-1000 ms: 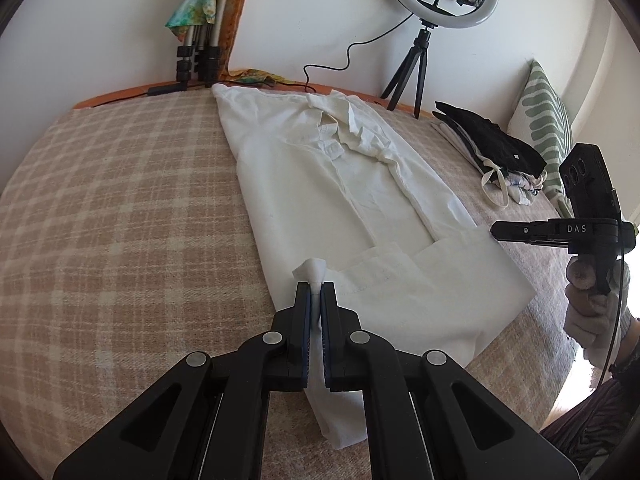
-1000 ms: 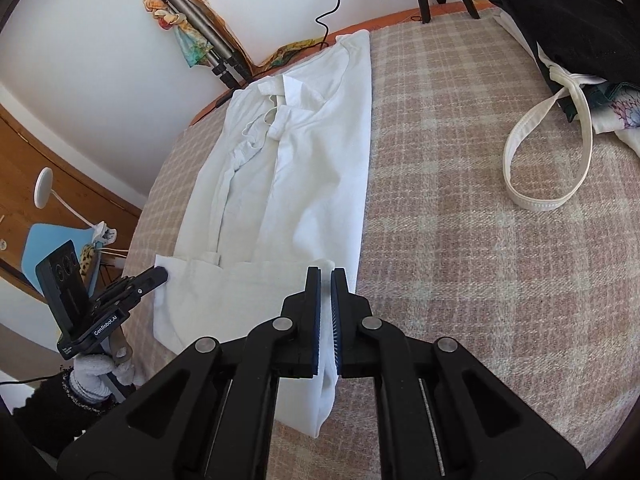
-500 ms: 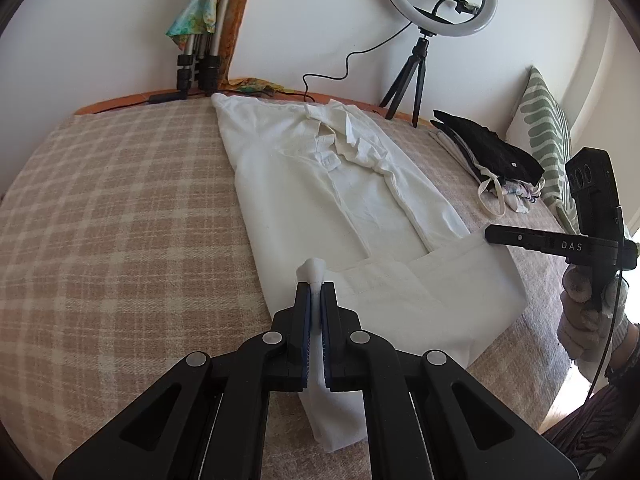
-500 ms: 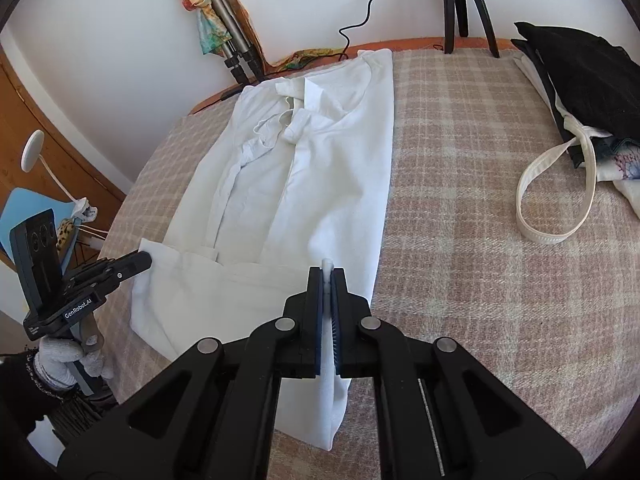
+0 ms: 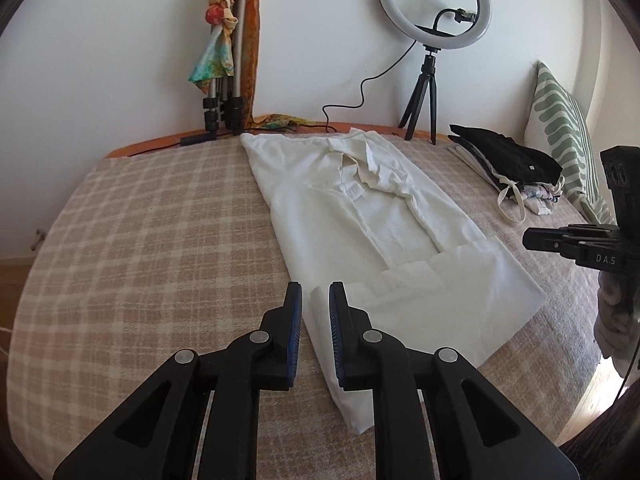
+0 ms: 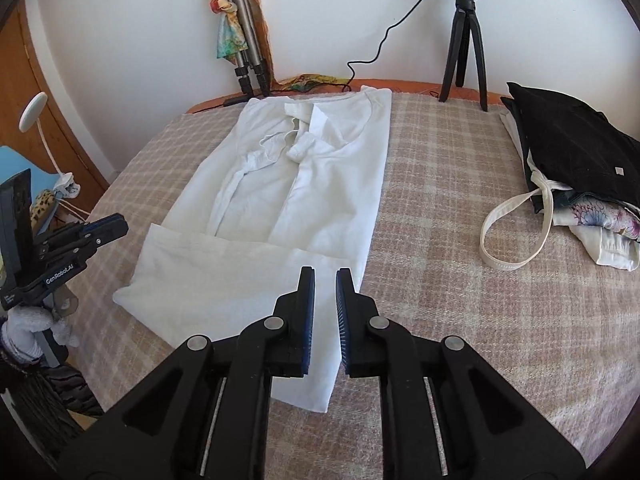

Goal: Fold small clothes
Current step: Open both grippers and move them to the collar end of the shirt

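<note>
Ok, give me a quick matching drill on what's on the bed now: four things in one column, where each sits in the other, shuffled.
Things:
1. white shirt
2. black garment
3. ring light
4. green-patterned cushion

Places:
A. on a small tripod by the wall
B. spread flat mid-bed, hem folded up
C. leaning upright at the bed's far right
D. on top of the pile with the cream strap

Pairs: 1-B, 2-D, 3-A, 4-C

A shirt (image 5: 360, 216) is lying on the blanket (image 5: 160, 232), its near end folded up over itself. A clothes pile (image 6: 576, 168) is sitting to its right; tripods (image 6: 248, 40) are standing behind.
</note>
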